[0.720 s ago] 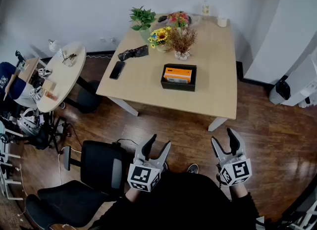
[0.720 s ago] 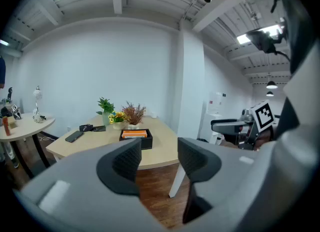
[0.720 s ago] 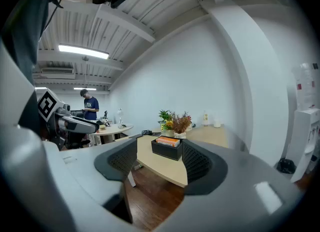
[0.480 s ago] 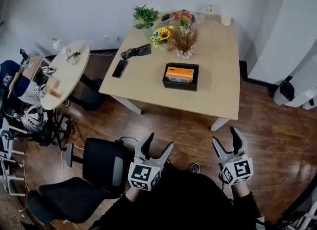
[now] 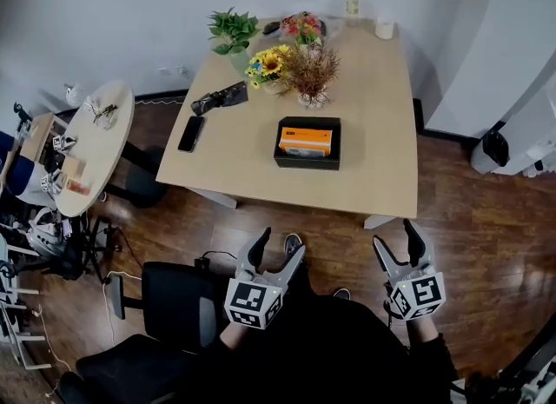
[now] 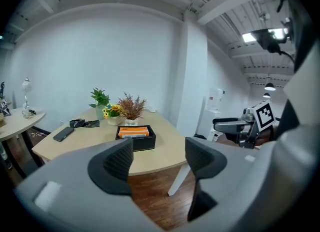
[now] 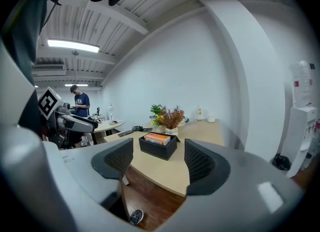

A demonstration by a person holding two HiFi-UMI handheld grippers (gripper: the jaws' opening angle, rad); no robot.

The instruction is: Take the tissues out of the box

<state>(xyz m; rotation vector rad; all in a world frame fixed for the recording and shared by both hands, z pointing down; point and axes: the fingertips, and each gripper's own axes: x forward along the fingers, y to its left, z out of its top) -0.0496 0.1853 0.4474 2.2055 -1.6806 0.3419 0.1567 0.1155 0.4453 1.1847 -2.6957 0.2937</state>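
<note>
A black rectangular open-topped box [image 5: 287,158] sits near the middle of the light wooden bench [image 5: 373,133]. An orange tissue pack [image 5: 305,141] lies flat inside it. Whether a tissue sticks out of the pack is too small to tell.

At the far end of the bench a green leafy plant [image 5: 230,30], a pot of yellow sunflowers [image 5: 266,67] and a spray of dried brown stems in a white pot [image 5: 307,72] stand close together. A white cup [image 5: 384,29] and a small pale bottle [image 5: 352,4] stand at the far edge. A flat black phone [image 5: 190,133] and a dark pouch [image 5: 220,98] lie near the bench's left edge.

The floor is dark wooden planks [image 5: 469,211] and the walls are white. A black office chair [image 5: 178,307] stands on the floor. A round pale side bench [image 5: 82,146] carries small clutter that is hard to make out.

The left tongs [image 5: 280,248] and right tongs [image 5: 395,239] are held low over the floor, well apart from the box. Both stand wide apart with nothing between them. The person's dark clothing cuts off the bottom of the head view.
</note>
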